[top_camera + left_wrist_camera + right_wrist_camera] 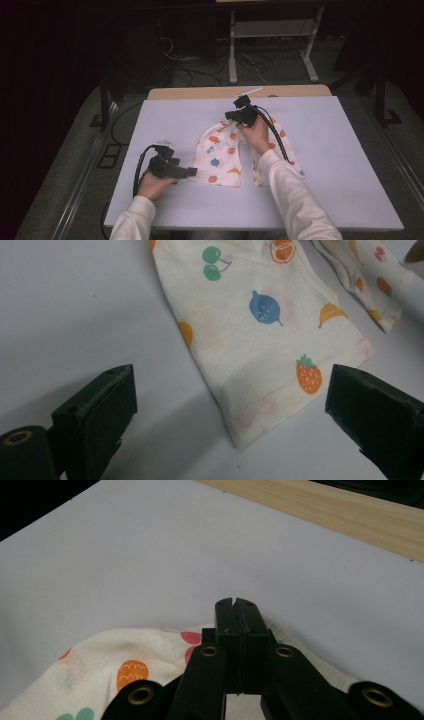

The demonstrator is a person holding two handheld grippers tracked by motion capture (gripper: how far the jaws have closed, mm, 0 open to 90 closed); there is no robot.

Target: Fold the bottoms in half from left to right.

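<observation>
So from the high view, the fruit-print pants (220, 155) lie flat mid-table (325, 165), white with orange and blue fruit. Left gripper view: the left gripper (230, 405) is spread wide beside a leg hem. Right gripper view: the right gripper (236, 612) is pressed together, whether pinching the waistband I can't tell.

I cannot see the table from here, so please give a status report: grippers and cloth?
Left gripper open, near trouser hem. Right gripper shut at waist of fruit-print trousers. Nothing in the way.
</observation>
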